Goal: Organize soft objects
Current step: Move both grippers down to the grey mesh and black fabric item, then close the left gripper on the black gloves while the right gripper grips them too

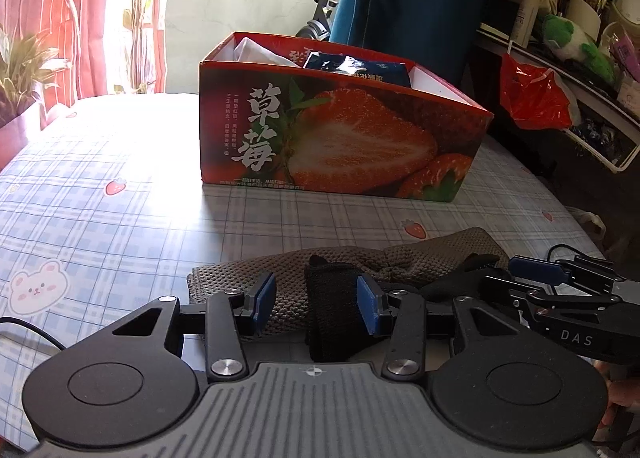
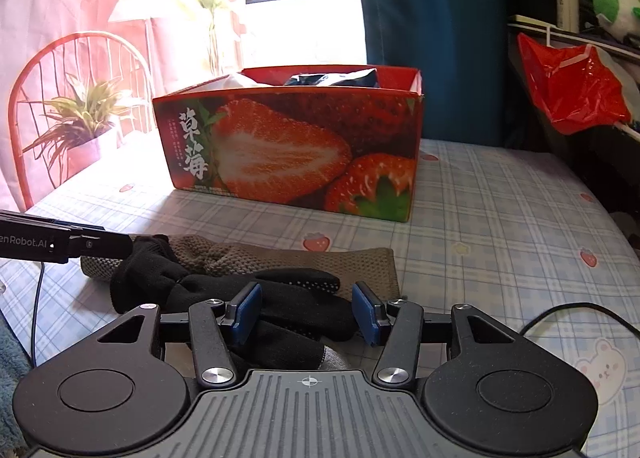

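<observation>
A grey-brown knitted cloth (image 1: pixel 420 258) lies on the checked tablecloth, with a black glove (image 1: pixel 332 298) across it. My left gripper (image 1: pixel 316 308) is open, its blue pads either side of the glove's cuff end. In the right wrist view the same knitted cloth (image 2: pixel 256 258) and black glove (image 2: pixel 288 298) lie just ahead. My right gripper (image 2: pixel 306 312) is open with the glove's dotted fingers between its pads. The red strawberry box (image 1: pixel 340 138) stands behind and holds a dark blue packet (image 1: pixel 360 66) and something white. The box also shows in the right wrist view (image 2: pixel 292 146).
A red wire chair (image 2: pixel 76 98) and a potted plant (image 2: pixel 80 122) stand at the table's far left. A red plastic bag (image 2: pixel 572 86) hangs from a cluttered shelf on the right. A blue curtain (image 2: pixel 432 30) hangs behind the box. A cable (image 2: pixel 580 310) lies at right.
</observation>
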Tool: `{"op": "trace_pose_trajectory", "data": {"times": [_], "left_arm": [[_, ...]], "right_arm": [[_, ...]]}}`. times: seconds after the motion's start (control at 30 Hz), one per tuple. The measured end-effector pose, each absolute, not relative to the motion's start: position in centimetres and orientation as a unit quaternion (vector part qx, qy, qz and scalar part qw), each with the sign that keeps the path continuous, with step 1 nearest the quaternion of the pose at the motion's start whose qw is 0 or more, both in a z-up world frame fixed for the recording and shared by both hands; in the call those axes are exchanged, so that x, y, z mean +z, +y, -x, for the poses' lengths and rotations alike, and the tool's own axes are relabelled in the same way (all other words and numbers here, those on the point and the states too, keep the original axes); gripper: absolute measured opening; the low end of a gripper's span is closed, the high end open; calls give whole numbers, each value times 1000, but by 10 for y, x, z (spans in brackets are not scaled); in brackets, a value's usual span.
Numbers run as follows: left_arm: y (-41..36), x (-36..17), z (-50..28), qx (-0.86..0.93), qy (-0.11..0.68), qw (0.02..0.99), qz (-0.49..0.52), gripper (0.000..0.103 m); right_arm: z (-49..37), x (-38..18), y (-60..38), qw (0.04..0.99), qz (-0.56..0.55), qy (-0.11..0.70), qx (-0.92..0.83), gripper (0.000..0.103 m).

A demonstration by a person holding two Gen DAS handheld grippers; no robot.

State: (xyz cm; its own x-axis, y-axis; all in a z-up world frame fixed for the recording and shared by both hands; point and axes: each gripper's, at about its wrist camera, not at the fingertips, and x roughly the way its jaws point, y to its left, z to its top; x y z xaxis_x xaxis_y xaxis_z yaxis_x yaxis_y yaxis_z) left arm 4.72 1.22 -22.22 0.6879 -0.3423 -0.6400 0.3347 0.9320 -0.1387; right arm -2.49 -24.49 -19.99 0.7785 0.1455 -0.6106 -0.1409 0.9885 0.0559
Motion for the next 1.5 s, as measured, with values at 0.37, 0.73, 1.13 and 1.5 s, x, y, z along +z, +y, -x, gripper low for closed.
{"op": "trace_pose_trajectory", "data": {"times": [0.37, 0.73, 1.13, 1.5], "left_arm": [[-1, -235, -46, -227, 365, 903, -9, 24], [4, -239, -50, -211, 378, 902, 2, 20], [2, -241, -53, -205, 382, 901, 3, 28], [4, -245, -52, -223, 379, 898, 14, 13]], "right_arm": [[26, -200, -238, 939, 2, 332, 90, 54], [29, -201, -222, 930, 35, 344, 122, 66], [26, -209, -220, 916, 31, 371, 151, 35], [26, -208, -224, 917, 6, 367, 158, 18]]}}
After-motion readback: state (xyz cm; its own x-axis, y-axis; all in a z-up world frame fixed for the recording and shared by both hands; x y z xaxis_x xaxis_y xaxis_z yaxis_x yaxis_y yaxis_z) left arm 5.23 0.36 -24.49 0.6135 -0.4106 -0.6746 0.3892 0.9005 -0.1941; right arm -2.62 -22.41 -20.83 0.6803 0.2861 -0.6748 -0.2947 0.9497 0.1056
